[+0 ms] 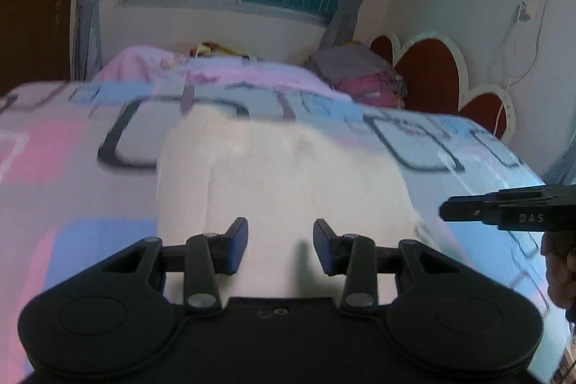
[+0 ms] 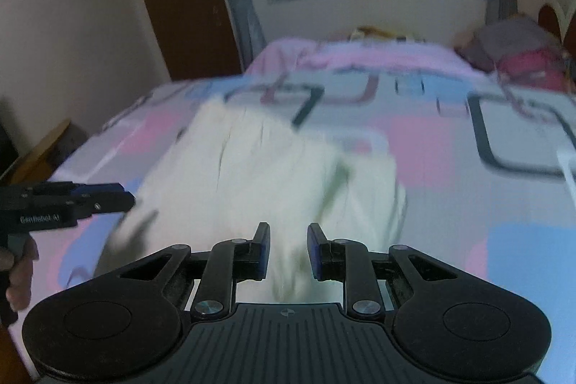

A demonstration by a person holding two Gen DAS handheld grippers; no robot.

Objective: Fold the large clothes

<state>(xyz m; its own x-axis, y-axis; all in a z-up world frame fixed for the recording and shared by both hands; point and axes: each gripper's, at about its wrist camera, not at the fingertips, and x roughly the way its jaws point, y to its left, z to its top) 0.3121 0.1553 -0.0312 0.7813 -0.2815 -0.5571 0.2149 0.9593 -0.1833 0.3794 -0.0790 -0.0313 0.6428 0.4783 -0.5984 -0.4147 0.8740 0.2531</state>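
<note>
Presently: cream garment (image 1: 280, 175) lies partly folded at centre frame on the patterned bed (image 1: 72, 175), both tools clear of it.

Left hand-held gripper (image 1: 280, 245) and right hand-held gripper (image 2: 288, 251) each stand with jaws parted and nothing between them. Both views are blurred, so fabric detail is uncertain. Judged: the cloth looks light, soft and limp, likely to sag and slip out of shape. Best taken by pinching the near corners or folded edge, one per tool.
</note>
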